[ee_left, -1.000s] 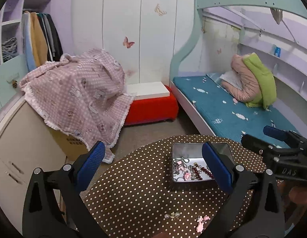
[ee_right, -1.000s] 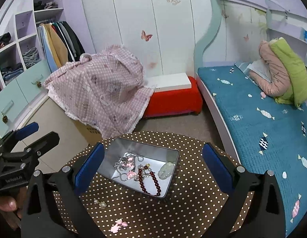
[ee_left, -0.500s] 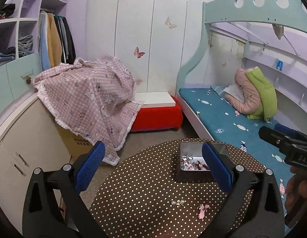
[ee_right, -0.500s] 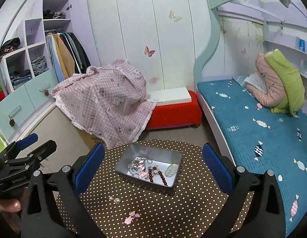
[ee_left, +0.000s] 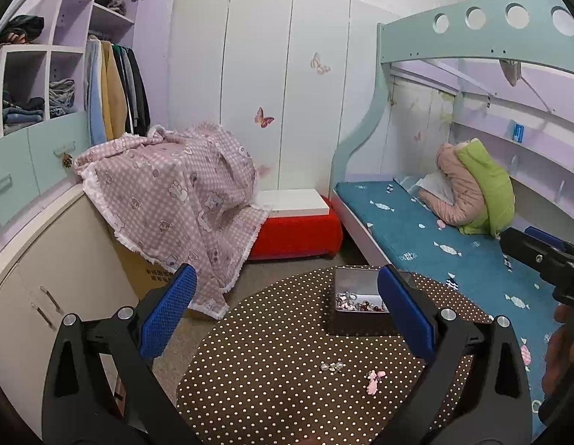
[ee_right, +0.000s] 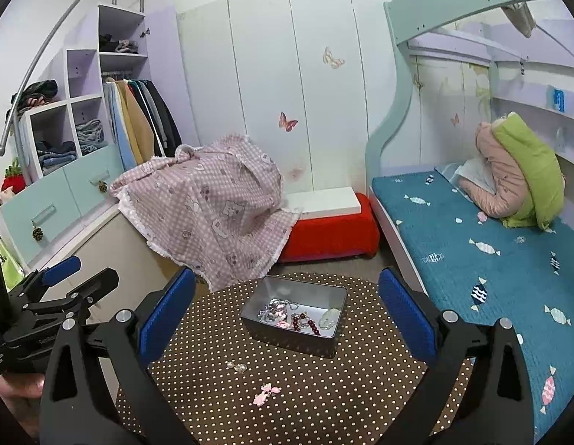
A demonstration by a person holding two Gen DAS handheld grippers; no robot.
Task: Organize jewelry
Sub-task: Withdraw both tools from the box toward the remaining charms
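A round bench [ee_right: 324, 389] with a brown cloth full of white dots carries a grey metal box [ee_right: 294, 319]. The box holds a heap of jewelry: silver chains [ee_right: 275, 307], dark red beads [ee_right: 305, 324] and a pale green stone [ee_right: 329, 319]. Two small clear earrings [ee_right: 237, 366] and a pink charm [ee_right: 265, 395] lie on the cloth, apart from the box, nearer the cameras. The left gripper [ee_left: 287, 330] is wide open and holds nothing. The right gripper [ee_right: 287, 330] is wide open too, also with nothing in it. Both hang above the bench edge.
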